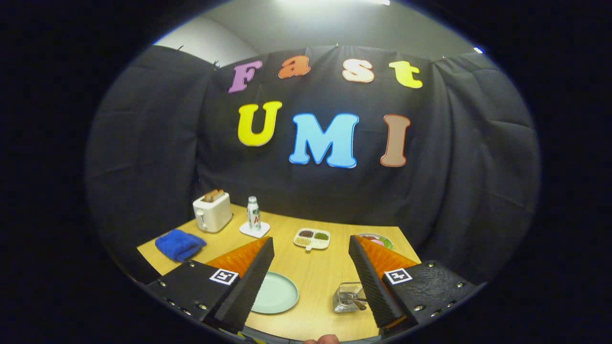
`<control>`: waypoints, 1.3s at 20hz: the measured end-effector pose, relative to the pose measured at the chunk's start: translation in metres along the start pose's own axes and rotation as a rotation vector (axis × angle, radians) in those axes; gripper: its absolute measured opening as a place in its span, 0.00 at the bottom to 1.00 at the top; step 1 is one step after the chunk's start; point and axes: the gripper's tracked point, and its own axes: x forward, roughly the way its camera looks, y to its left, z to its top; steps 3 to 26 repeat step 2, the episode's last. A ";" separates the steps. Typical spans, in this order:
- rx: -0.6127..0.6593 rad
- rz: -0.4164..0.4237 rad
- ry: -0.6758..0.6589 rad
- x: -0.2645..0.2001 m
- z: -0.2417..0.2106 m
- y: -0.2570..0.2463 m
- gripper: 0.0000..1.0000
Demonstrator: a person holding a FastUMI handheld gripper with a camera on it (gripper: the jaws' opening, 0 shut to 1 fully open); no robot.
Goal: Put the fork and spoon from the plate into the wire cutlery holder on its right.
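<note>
While tongs (pixel 311 282) hang wide above worktop (pixel 315 272), plate (pixel 275 292) looks bare at 9 o'clock; handles poke from holder (pixel 348 297) at 3 o'clock: cutlery seems stowed, lift straight clear.

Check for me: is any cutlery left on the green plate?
No, the green plate lies bare; utensil handles stick out of the wire holder, tool open.

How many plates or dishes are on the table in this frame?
3: a plain plate by one finger of the open gripper, a divided dish beyond the fingers, and a plate of food partly hidden behind the other finger.
</note>
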 end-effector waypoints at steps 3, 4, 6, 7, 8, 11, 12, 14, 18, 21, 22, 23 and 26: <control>0.045 -0.027 -0.063 -0.009 0.009 0.007 0.96; 0.045 -0.027 -0.063 -0.009 0.009 0.007 0.96; 0.045 -0.027 -0.063 -0.009 0.009 0.007 0.96; 0.045 -0.027 -0.063 -0.009 0.009 0.007 0.96; 0.045 -0.027 -0.063 -0.009 0.009 0.007 0.96; 0.045 -0.027 -0.063 -0.009 0.009 0.007 0.96; 0.045 -0.027 -0.063 -0.009 0.009 0.007 0.96; 0.045 -0.027 -0.063 -0.009 0.009 0.007 0.96; 0.045 -0.027 -0.063 -0.009 0.009 0.007 0.96; 0.045 -0.027 -0.063 -0.009 0.009 0.007 0.96; 0.045 -0.027 -0.063 -0.009 0.009 0.007 0.96; 0.045 -0.027 -0.063 -0.009 0.009 0.007 0.96; 0.045 -0.027 -0.063 -0.009 0.009 0.007 0.96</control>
